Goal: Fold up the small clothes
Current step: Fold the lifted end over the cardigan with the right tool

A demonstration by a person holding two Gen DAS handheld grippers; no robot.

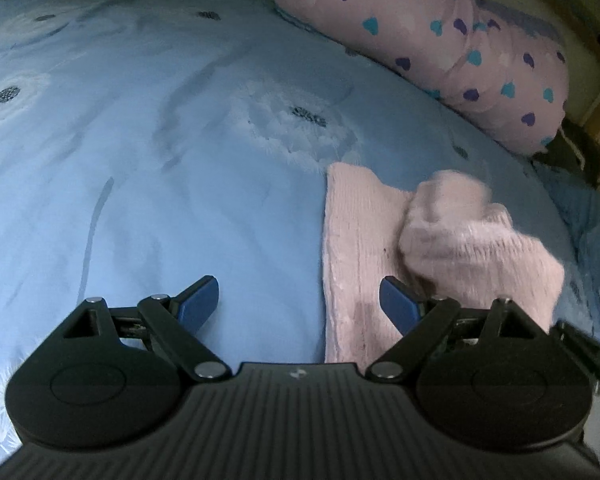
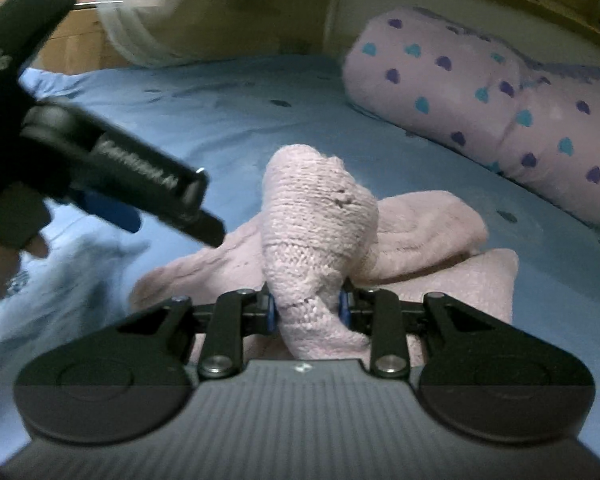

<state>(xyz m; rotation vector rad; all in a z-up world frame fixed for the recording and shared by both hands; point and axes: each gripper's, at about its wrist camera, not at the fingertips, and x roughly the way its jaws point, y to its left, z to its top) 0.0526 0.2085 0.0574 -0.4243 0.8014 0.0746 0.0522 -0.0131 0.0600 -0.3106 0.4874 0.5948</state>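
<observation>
Through my left wrist camera, my left gripper (image 1: pixel 299 304) hangs with jaws apart over the blue bedsheet (image 1: pixel 140 160), one pink knit garment (image 1: pixel 360 260) lying beside one heart-print pillow (image 1: pixel 440 40). Through my right, my right gripper (image 2: pixel 308 310) is clamped on a raised fold of that garment (image 2: pixel 316 216).

A bed covered in a blue dandelion-print sheet (image 1: pixel 140 160) is carrying everything. A pink knitted garment (image 1: pixel 356 264) is lying on it at the near right, partly lifted. 1 pink heart-print blanket roll (image 1: pixel 440 40) is resting along the far right.
</observation>
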